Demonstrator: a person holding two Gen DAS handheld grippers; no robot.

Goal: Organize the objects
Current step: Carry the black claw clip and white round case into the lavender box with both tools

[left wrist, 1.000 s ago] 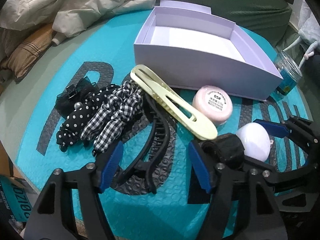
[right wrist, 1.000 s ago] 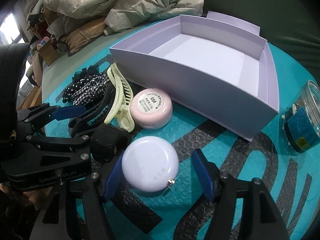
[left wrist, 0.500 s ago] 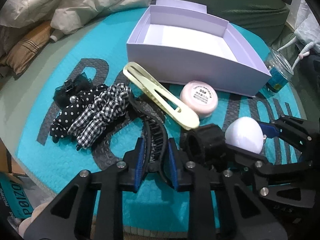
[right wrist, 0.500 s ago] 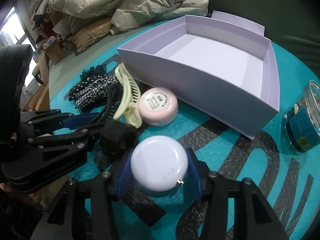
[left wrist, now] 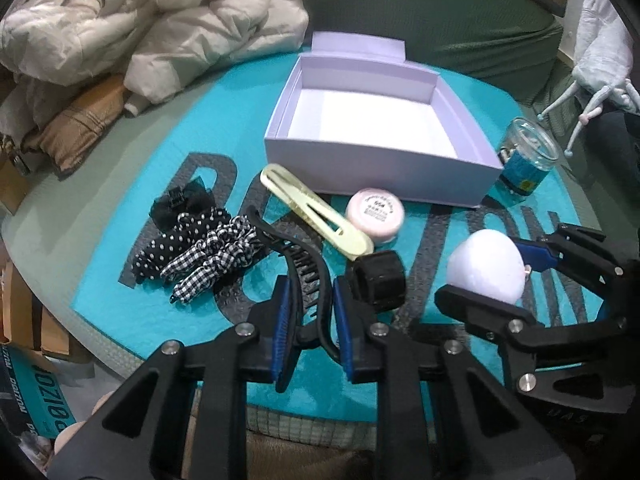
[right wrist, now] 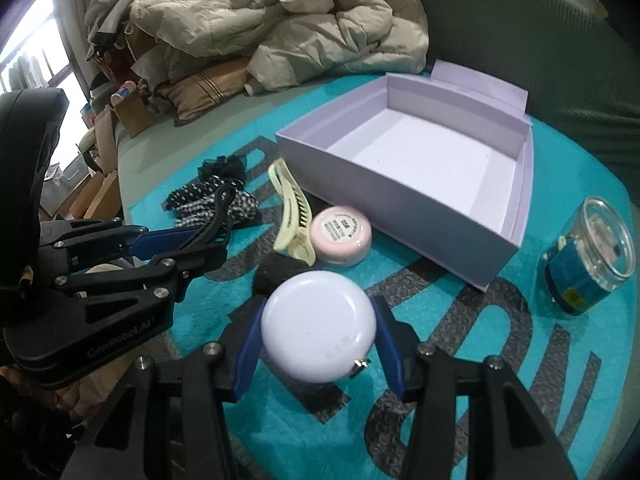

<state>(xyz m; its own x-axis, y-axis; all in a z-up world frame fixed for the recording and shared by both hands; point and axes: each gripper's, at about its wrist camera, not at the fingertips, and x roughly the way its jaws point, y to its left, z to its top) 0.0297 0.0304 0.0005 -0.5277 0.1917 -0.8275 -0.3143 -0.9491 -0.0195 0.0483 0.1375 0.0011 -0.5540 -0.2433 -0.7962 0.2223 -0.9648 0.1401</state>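
My left gripper [left wrist: 308, 312] is shut on a black claw hair clip [left wrist: 298, 256] and holds it above the teal mat [left wrist: 120, 264]. My right gripper [right wrist: 318, 338] is shut on a round white case [right wrist: 318, 330], lifted off the mat; the case also shows in the left wrist view [left wrist: 486, 266]. An open empty lilac box [left wrist: 380, 120] stands at the back. On the mat lie a yellow hair clip [left wrist: 316, 210], a pink round tin [left wrist: 375, 216], a black ring-shaped object [left wrist: 378, 280], and black-and-white scrunchies [left wrist: 200, 248].
A glass jar with a blue label [left wrist: 526, 158] stands right of the box. Crumpled beige bedding [left wrist: 152, 28] and a striped cushion [left wrist: 76, 128] lie at the back left. Green upholstery [left wrist: 460, 12] rises behind the box. A cardboard box [left wrist: 28, 392] sits past the left edge.
Both grippers closed, the left on the black claw clip and the right on the white case. Both then lifted their objects and drew back from the box.
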